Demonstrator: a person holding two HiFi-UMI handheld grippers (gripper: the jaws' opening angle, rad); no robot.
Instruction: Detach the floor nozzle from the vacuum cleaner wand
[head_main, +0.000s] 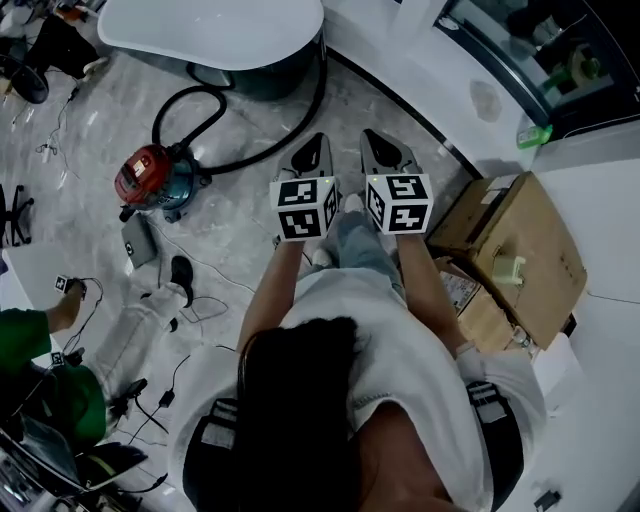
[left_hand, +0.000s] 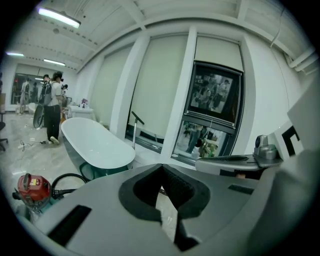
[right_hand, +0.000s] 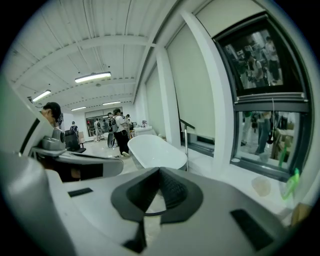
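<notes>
Under me lies a pale grey marbled floor (head_main: 90, 130). A white freestanding bathtub (head_main: 215, 30) stands near tall windows with drawn blinds (left_hand: 155, 85) (white pillars (left_hand: 181, 95) between them). Strip lights (right_hand: 92, 77) glow on the white ribbed ceiling (right_hand: 100, 45). A brown cardboard box (head_main: 520, 250) sits at my right, near a white curved ledge (head_main: 400, 60).

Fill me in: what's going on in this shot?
A person stands holding a gripper in each hand, side by side in front of the body. The left gripper and right gripper are both shut with nothing between the jaws. The red canister vacuum cleaner sits untouched on the floor to the left, near the white bathtub. No wand or floor nozzle can be made out.
</notes>
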